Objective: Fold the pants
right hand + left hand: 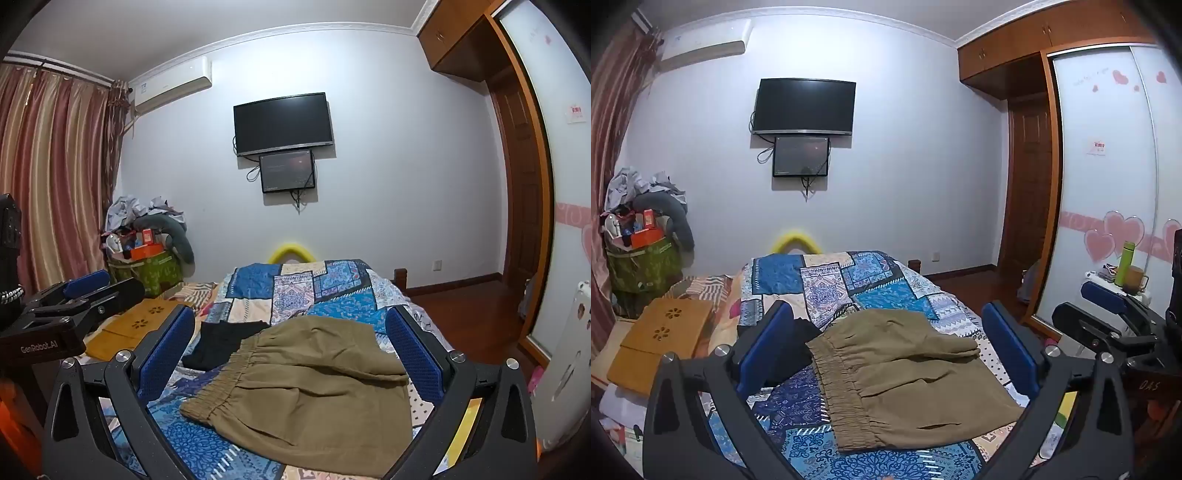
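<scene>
Olive-brown pants (908, 373) lie folded into a compact stack on the patchwork bedspread (827, 280), elastic waistband toward the left. They show the same way in the right wrist view (314, 391). My left gripper (886, 343) is open and empty, held above the pants, its blue pads (768, 343) wide apart. My right gripper (291, 347) is open and empty too, above the pants. The right gripper also shows at the right edge of the left wrist view (1108, 306).
A black garment (790, 350) lies on the bed left of the pants. A wooden lap tray (661, 336) sits at the bed's left side. A cluttered green bag (642, 258) stands by the curtain. A wardrobe (1108, 184) and a small stand with a green bottle (1126, 262) are on the right.
</scene>
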`<state>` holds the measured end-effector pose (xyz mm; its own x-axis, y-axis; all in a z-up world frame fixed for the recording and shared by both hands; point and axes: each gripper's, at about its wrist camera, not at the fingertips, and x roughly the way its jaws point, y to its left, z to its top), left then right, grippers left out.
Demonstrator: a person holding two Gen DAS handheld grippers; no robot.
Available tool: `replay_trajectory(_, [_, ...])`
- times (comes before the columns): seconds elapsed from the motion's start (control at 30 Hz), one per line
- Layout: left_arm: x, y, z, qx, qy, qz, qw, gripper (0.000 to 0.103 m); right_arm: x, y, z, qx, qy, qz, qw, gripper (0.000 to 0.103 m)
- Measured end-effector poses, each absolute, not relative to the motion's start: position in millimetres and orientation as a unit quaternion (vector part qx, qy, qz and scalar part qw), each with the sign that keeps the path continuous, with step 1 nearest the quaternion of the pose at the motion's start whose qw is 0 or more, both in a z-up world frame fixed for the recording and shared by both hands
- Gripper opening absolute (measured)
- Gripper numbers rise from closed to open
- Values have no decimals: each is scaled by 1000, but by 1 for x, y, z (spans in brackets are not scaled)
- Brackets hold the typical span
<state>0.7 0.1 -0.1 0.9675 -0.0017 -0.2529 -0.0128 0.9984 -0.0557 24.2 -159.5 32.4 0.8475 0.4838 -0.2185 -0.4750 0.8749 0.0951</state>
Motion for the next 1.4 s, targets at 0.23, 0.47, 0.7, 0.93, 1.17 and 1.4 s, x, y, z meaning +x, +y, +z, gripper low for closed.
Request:
replay_trajectory(0.23, [1, 0, 0, -27, 119, 5, 993, 103, 24, -159, 32, 17, 119, 249, 961, 103])
replay_trajectory(0.47, [-4, 6, 1, -33, 119, 7, 992, 103, 24, -158, 33, 15, 120, 248, 961, 103])
replay_trajectory(0.7, [2, 3, -5, -29, 121, 11, 992, 103, 25, -157, 28, 14, 120, 246, 962, 103])
replay_trajectory(0.93, [4, 3, -6, -27, 123, 14, 992, 103, 26, -154, 27, 10, 123, 244, 962, 103])
replay_trajectory(1.17, [2, 3, -5, -28, 123, 13, 992, 103, 26, -155, 27, 9, 123, 244, 962, 103])
replay_trajectory(1.4, [2, 3, -5, -28, 122, 12, 992, 103, 26, -154, 27, 10, 123, 242, 962, 103])
